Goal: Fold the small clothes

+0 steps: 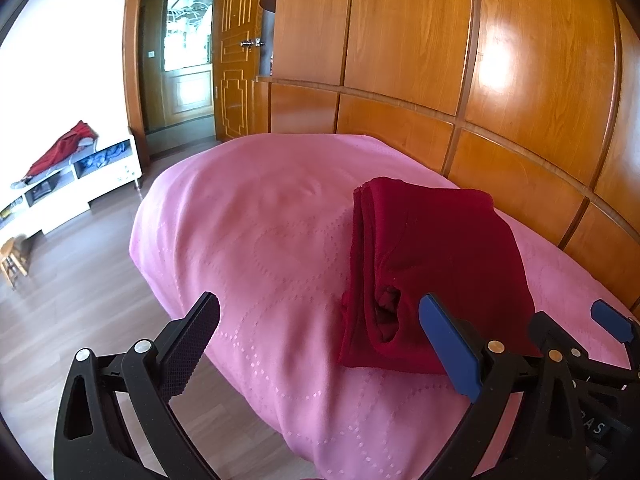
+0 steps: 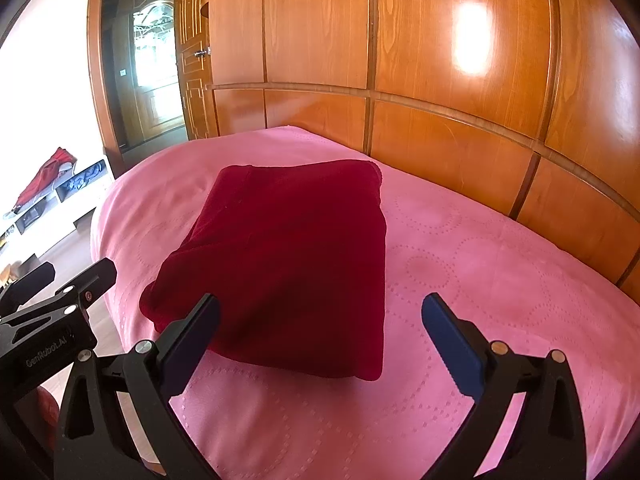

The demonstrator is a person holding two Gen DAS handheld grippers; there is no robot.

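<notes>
A dark red garment (image 2: 288,256) lies folded into a thick rectangle on the pink bedspread (image 2: 500,280). In the left wrist view the garment (image 1: 432,264) shows its layered folded edge on the left side. My left gripper (image 1: 320,320) is open and empty, just in front of the garment's near left corner. My right gripper (image 2: 320,320) is open and empty, above the garment's near edge. The right gripper also shows at the right edge of the left wrist view (image 1: 600,332). The left gripper's body shows at the left of the right wrist view (image 2: 52,300).
A wooden panelled wardrobe (image 2: 440,60) runs behind the bed. A wooden door (image 1: 236,48) stands open at the back left. A white low cabinet (image 1: 80,180) with a red cloth (image 1: 64,148) on top stands on the wood floor (image 1: 80,280) at left, with a small stool (image 1: 12,260) nearby.
</notes>
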